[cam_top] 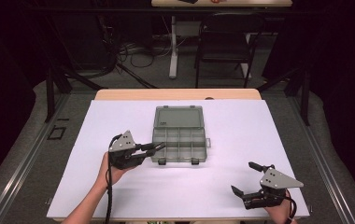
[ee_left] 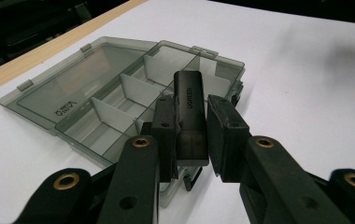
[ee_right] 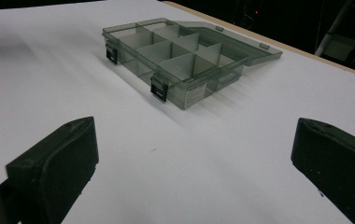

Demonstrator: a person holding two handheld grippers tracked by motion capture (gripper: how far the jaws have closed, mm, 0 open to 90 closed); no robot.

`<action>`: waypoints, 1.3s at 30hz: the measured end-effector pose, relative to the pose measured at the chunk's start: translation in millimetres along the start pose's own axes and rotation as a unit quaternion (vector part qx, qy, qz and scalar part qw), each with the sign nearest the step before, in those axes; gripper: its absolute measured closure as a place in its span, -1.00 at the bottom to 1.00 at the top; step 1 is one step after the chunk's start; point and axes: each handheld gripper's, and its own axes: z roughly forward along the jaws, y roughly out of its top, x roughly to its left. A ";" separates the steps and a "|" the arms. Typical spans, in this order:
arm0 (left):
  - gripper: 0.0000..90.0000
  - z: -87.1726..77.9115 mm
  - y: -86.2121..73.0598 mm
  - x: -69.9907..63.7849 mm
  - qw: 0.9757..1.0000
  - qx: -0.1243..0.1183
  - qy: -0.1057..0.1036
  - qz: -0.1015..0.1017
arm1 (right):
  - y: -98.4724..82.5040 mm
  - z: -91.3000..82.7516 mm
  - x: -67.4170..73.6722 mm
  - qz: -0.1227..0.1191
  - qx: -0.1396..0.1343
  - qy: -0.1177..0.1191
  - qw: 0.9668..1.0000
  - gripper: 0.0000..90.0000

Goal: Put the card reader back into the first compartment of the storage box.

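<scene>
Black and marked UGREEN, a small adapter block is clamped in the left gripper at the open organiser box's near-left corner; no compartment is filled yet. The right gripper is held agape near the table's near-right corner.

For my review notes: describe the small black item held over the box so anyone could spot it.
On the white table sheet lies an open smoky-grey compartment box. At its near left corner, the left claw grips a slim black block. It is opaque with pale lettering; the box is see-through.
</scene>
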 end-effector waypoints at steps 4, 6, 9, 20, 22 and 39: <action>0.65 0.8 0.6 1.6 1.000 0.000 0.004 -0.003 | 0.0 0.0 -0.1 0.000 0.000 0.000 1.000 -0.99; 0.65 1.5 0.6 2.6 1.000 -0.001 0.005 -0.004 | 0.0 0.0 -0.1 0.001 0.000 0.000 1.000 -0.99; 0.65 2.2 0.8 4.3 1.000 -0.002 0.005 -0.006 | 0.1 0.0 0.1 0.000 0.000 -0.001 1.000 -0.99; 0.65 6.4 4.5 11.1 1.000 -0.009 0.017 -0.020 | 0.1 -0.1 -0.2 0.001 -0.001 -0.003 1.000 -0.99; 0.65 7.4 5.1 11.9 1.000 -0.009 0.018 -0.019 | 0.1 -0.2 -0.2 0.001 -0.001 -0.004 1.000 -0.99; 0.65 15.3 6.8 21.9 0.998 -0.014 0.045 -0.040 | 0.1 0.0 -0.5 0.002 0.001 -0.005 1.000 -0.99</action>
